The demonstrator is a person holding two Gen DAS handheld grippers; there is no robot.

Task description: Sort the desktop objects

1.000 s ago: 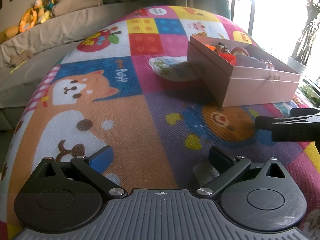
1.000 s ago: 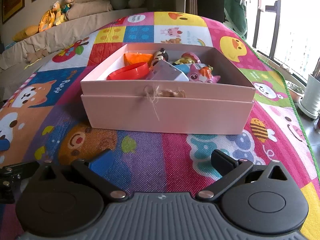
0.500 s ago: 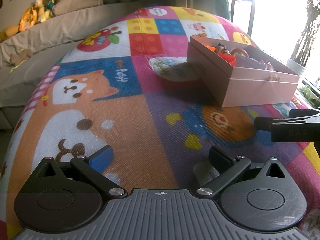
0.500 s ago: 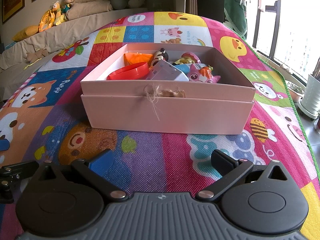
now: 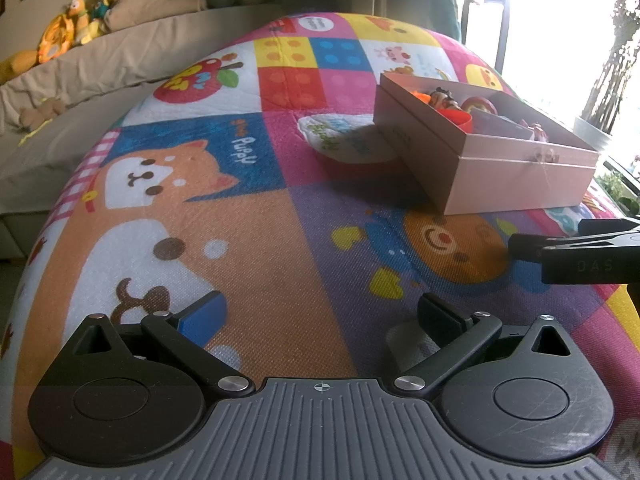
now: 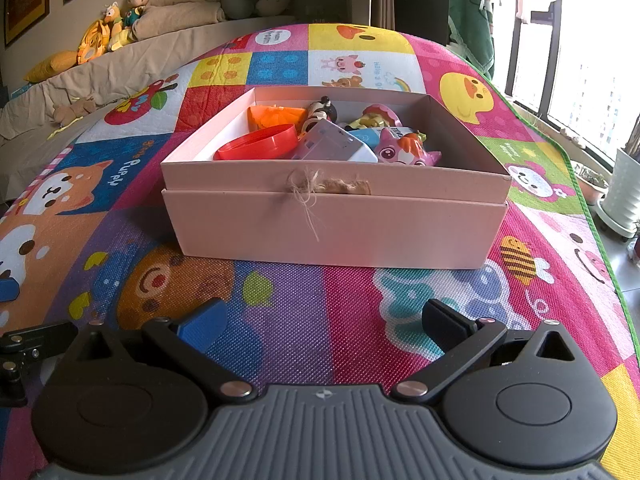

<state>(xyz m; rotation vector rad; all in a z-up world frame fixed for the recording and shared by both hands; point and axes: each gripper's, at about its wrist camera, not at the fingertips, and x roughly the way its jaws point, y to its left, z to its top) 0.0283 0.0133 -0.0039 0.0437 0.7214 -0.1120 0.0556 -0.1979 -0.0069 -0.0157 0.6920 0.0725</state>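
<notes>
A pink cardboard box (image 6: pixel 336 224) stands on a colourful play mat (image 6: pixel 280 304). It holds several toys: a red round lid (image 6: pixel 258 146), a grey-white card case (image 6: pixel 332 148), a pink cat figure (image 6: pixel 404 152) and small figurines. The box also shows at the right in the left wrist view (image 5: pixel 516 180). My right gripper (image 6: pixel 322 326) is open and empty, low over the mat in front of the box. My left gripper (image 5: pixel 320 316) is open and empty over the mat, left of the box. The right gripper's finger (image 5: pixel 572 252) shows at the left wrist view's right edge.
A beige sofa (image 6: pixel 120 64) with stuffed toys (image 6: pixel 108 32) runs along the far left. A window and a white plant pot (image 6: pixel 620 196) are on the right, past the mat's green edge. The left gripper's side (image 6: pixel 20 348) shows at the lower left.
</notes>
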